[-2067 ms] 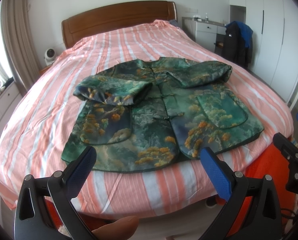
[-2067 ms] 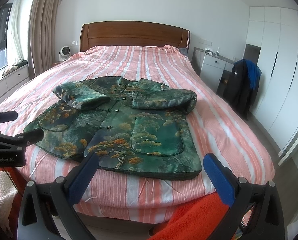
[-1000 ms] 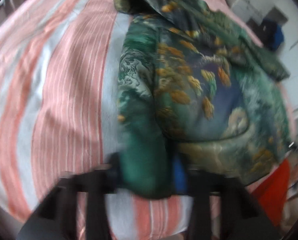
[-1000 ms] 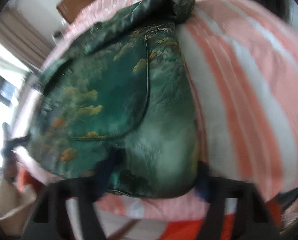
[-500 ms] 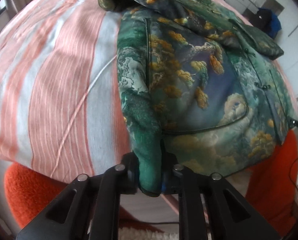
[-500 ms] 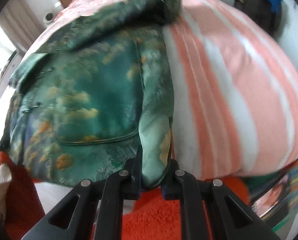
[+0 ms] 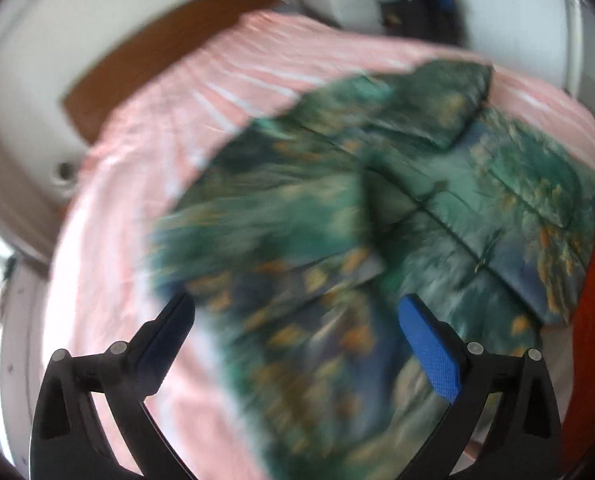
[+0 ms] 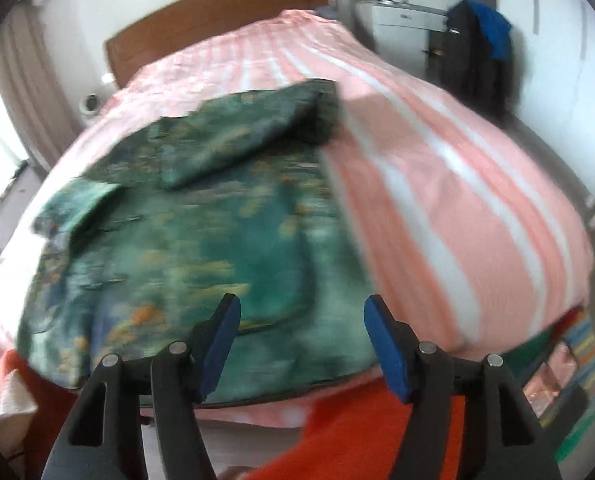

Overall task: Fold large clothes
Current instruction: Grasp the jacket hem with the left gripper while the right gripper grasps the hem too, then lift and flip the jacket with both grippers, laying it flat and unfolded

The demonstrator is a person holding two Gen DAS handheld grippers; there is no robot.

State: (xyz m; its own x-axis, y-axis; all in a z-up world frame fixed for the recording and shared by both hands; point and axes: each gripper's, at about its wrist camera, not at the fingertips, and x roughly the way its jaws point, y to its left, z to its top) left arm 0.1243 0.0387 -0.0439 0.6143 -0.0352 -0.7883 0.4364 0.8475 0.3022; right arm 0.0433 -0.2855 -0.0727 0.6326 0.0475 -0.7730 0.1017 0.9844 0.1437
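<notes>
scene: green satin jacket with a gold tree print [image 8: 201, 232] lies flat on the pink-and-white striped bed [image 8: 437, 184] | left tool [image 7: 297, 332]: opening, empty | right tool [image 8: 301, 340]: opening, empty | relation: hem at lower frame, just beyond both tools, collar toward upper frame

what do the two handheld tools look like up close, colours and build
Both look alike. The left tool has two black plastic fingers built as open triangular frames, with round silver pivot pins and flat blue textured pads on the inner faces. The right tool has the same black frames, silver pins and blue pads. No cables, markings or sleeves show in either view.
</notes>
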